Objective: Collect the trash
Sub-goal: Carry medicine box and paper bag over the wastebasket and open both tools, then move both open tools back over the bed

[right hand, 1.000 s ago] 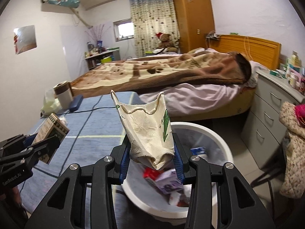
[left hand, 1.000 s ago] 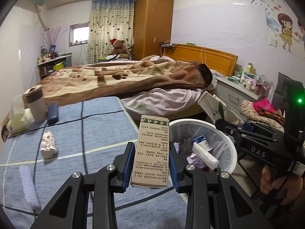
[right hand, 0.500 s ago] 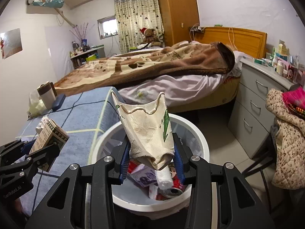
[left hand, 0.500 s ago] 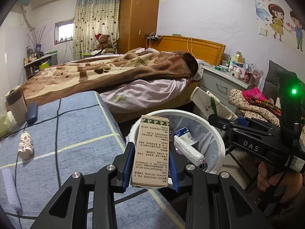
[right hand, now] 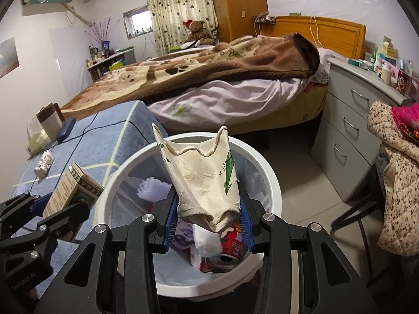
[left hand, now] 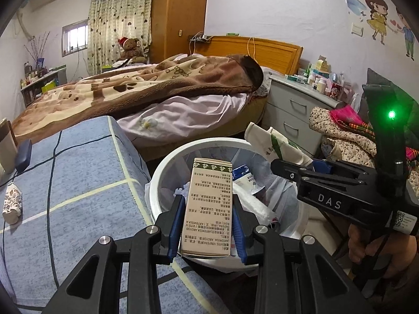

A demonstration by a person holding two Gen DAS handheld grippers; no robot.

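My right claw (right hand: 208,216) clenches the crumpled paper cup (right hand: 203,178), its long axis upright, directly above the white bin (right hand: 272,180). My left claw (left hand: 207,222) grips the cardboard box (left hand: 208,209) upright over the bin's near rim, beside the counter's edge (left hand: 136,162). The right is better centred to drop.

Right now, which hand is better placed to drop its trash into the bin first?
Right. The right gripper holds the crumpled paper cup directly over the open white bin; the left gripper, with the cardboard box, sits at the bin's near rim.
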